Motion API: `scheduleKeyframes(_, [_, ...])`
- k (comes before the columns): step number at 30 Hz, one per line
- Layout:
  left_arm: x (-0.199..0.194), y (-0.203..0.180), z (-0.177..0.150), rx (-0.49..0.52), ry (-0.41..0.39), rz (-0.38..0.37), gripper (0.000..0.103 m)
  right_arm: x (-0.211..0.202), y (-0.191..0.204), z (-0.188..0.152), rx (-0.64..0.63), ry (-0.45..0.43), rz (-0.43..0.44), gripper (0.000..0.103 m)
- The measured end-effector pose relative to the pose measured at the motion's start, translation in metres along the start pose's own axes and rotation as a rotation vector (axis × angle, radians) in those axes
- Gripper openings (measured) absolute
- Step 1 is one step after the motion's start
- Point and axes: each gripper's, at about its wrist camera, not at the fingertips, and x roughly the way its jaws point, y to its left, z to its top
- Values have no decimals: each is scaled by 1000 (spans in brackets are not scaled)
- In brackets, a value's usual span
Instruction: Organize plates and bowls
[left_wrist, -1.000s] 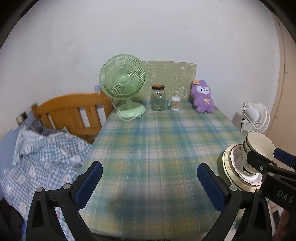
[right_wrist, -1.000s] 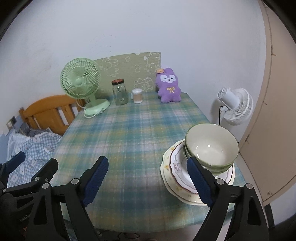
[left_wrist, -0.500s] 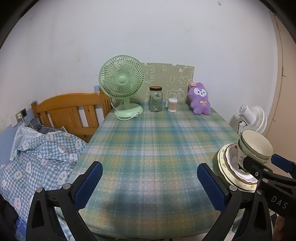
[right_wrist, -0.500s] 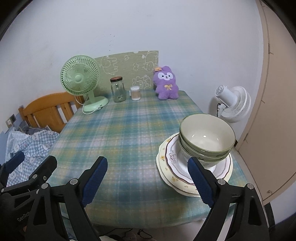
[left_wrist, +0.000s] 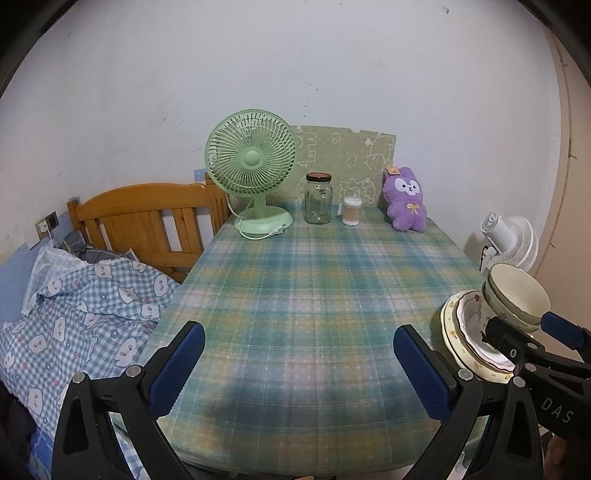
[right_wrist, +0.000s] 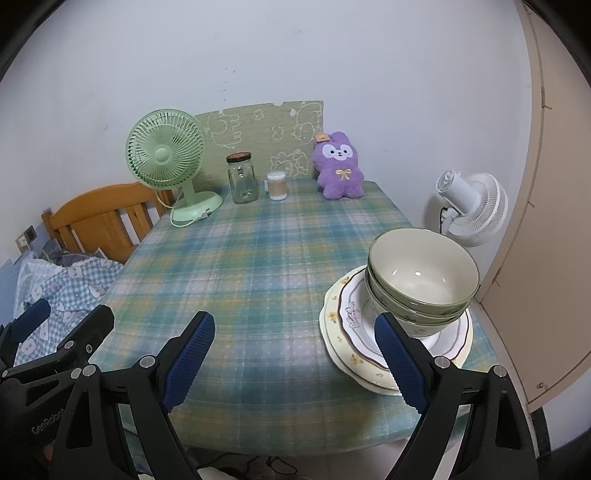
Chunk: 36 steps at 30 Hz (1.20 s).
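Stacked green bowls (right_wrist: 423, 280) sit on stacked floral plates (right_wrist: 343, 314) at the right front of the plaid table (right_wrist: 251, 266). The stack also shows in the left wrist view, bowls (left_wrist: 517, 299) on plates (left_wrist: 461, 332). My right gripper (right_wrist: 291, 362) is open and empty above the table's front edge, its right finger just in front of the plates. My left gripper (left_wrist: 295, 373) is open and empty over the front of the table, left of the stack.
At the table's far end stand a green fan (left_wrist: 255, 173), a glass jar (left_wrist: 317, 199), a cotton-swab tub (left_wrist: 351, 211) and a purple plush (left_wrist: 406, 201). A wooden bed frame (left_wrist: 147, 221) with checked bedding (left_wrist: 74, 306) is left. A white fan (right_wrist: 469, 206) stands right.
Both grippers have drawn back and up from the table, so more of it shows. The bowl and plate stack has not moved. Both grippers stay open.
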Motion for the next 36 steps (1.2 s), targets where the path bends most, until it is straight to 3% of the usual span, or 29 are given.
scheduleKeyframes(36, [5,5,6,13,11,-27,103,5,4,2,10,30,-23,90])
